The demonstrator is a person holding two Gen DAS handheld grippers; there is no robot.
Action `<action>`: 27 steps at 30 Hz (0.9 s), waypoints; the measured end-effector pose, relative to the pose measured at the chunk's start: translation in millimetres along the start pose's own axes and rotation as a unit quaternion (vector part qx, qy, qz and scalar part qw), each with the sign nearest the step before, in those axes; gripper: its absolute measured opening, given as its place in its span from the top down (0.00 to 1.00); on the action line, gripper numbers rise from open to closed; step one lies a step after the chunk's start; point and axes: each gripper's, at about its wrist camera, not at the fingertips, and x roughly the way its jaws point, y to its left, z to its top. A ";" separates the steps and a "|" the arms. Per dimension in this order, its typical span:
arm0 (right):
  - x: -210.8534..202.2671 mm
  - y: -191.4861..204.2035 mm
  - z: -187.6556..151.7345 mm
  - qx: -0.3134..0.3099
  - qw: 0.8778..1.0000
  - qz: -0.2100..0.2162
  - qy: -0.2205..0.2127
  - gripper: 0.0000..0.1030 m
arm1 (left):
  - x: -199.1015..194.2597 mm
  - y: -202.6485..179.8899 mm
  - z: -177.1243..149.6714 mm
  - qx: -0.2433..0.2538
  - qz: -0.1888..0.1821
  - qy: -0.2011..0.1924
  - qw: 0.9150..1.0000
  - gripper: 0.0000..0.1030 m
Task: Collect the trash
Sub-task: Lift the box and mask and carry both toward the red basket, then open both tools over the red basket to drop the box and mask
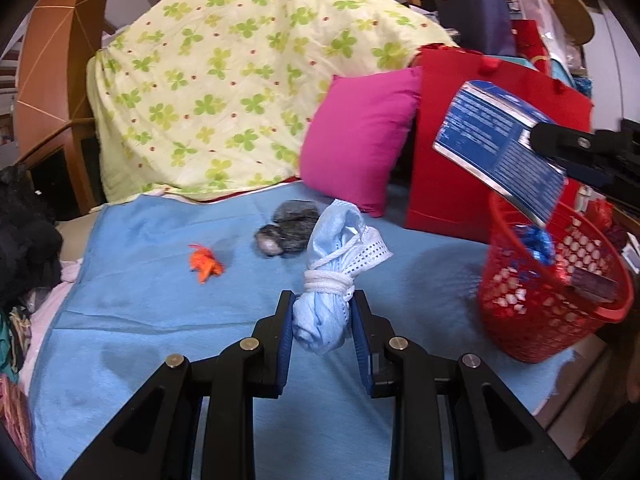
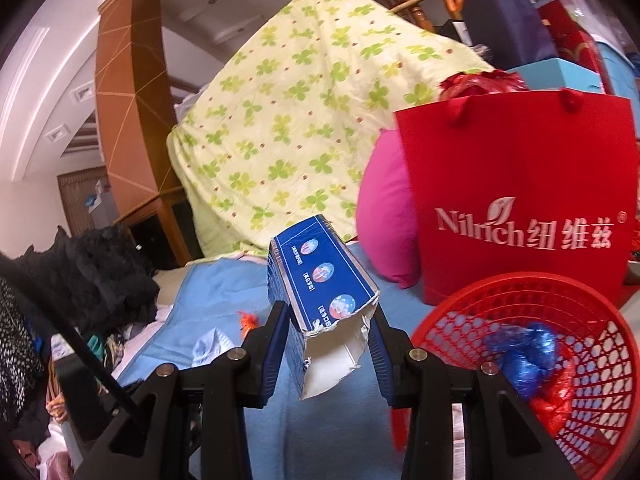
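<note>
My left gripper (image 1: 322,308) is shut on a rolled-up light blue face mask (image 1: 336,256) tied with its white strap, held over the blue sheet (image 1: 160,300). My right gripper (image 2: 330,324) is shut on a torn blue carton (image 2: 320,280), its open white end toward the camera. In the left wrist view that carton (image 1: 496,148) hangs above the red mesh basket (image 1: 560,320), to the right of the mask. The red mesh basket (image 2: 452,320) holds blue and red wrappers (image 2: 528,352). An orange scrap (image 1: 206,264) and a grey crumpled wad (image 1: 288,228) lie on the sheet.
A pink cushion (image 1: 360,140) and a red paper bag (image 2: 520,208) stand behind the basket. A clover-print quilt (image 1: 224,88) is heaped at the back. Black clothing (image 2: 100,276) is piled at the left edge, with a wooden post (image 2: 128,80) beyond.
</note>
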 end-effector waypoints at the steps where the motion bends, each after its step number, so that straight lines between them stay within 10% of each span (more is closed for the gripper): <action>1: -2.8 -4.8 0.9 0.004 1.000 -0.003 -0.002 0.59 | -3.0 -7.5 -0.1 0.003 -0.010 0.001 1.000 0.72; 20: -53.9 -142.2 19.9 0.139 0.986 -0.080 -0.037 0.57 | -0.5 -126.7 66.8 0.025 -0.199 -0.001 0.980 0.69; 27: -54.3 -174.3 16.9 0.209 0.975 -0.075 -0.021 0.37 | 24.2 -147.5 80.2 0.076 -0.223 0.007 0.972 0.39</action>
